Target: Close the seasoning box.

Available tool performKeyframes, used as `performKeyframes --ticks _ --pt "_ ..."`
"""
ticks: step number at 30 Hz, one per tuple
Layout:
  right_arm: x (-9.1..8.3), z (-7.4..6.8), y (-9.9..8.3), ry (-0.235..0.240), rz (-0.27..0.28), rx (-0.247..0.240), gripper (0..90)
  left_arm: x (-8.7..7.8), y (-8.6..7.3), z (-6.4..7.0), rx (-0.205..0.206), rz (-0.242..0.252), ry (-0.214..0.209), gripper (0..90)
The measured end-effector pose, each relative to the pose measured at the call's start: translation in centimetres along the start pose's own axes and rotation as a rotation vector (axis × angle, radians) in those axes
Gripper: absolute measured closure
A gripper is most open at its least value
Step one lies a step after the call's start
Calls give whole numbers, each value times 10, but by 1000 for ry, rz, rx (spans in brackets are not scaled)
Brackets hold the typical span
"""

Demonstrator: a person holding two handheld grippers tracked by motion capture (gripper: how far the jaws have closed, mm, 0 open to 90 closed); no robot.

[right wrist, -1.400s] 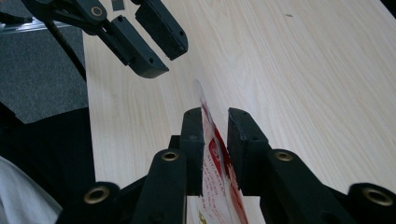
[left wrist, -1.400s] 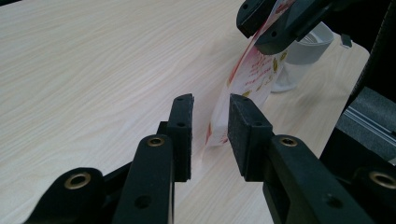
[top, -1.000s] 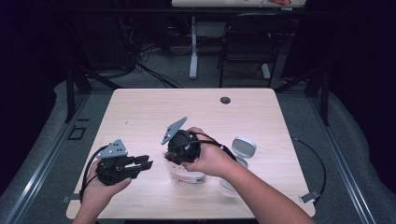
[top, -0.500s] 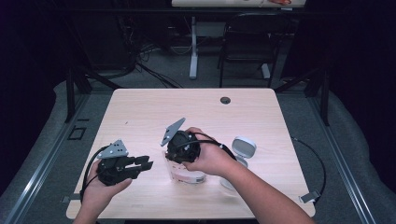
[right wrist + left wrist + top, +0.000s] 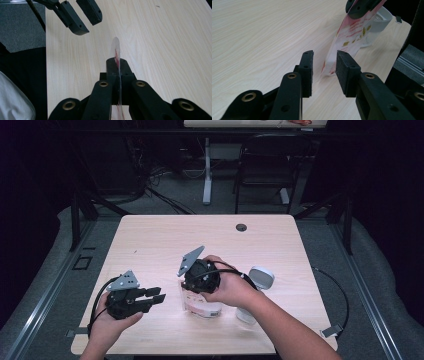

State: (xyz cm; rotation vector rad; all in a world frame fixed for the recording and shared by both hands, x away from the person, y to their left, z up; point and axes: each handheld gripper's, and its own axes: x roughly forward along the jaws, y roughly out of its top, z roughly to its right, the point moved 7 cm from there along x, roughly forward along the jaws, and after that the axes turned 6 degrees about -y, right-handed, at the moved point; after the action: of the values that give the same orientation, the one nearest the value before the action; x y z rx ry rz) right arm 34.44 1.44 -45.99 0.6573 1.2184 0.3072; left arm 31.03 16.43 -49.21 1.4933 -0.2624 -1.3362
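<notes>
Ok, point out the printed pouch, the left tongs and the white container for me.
printed pouch [image 5: 352, 37], left gripper view, its printed face.
left tongs [image 5: 324, 72], left gripper view, gap midway between their tips.
white container [image 5: 261, 279], high view, its round top.

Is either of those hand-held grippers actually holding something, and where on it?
The right hand-held gripper is shut on the top edge of a thin pink-and-white pouch. The left hand-held gripper is open, near the pouch's lower corner, holding nothing.

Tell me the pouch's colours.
The pouch is white with pink and red print, clearest in the left gripper view.
</notes>
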Motion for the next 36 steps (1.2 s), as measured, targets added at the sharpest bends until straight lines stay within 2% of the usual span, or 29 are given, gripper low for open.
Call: performKeyframes --ticks 6,18,29,36 --pt "-5 1 -2 7 15 2 898 3 0 1 4 -4 0 654" --pt "-13 -4 -6 19 51 4 898 20 -6 7 28 -26 -35 650" --pt "-22 -5 -11 27 99 36 899 32 -10 10 46 -46 -71 653" --pt "-29 -7 -10 33 115 22 899 37 -11 11 43 -47 -82 631"
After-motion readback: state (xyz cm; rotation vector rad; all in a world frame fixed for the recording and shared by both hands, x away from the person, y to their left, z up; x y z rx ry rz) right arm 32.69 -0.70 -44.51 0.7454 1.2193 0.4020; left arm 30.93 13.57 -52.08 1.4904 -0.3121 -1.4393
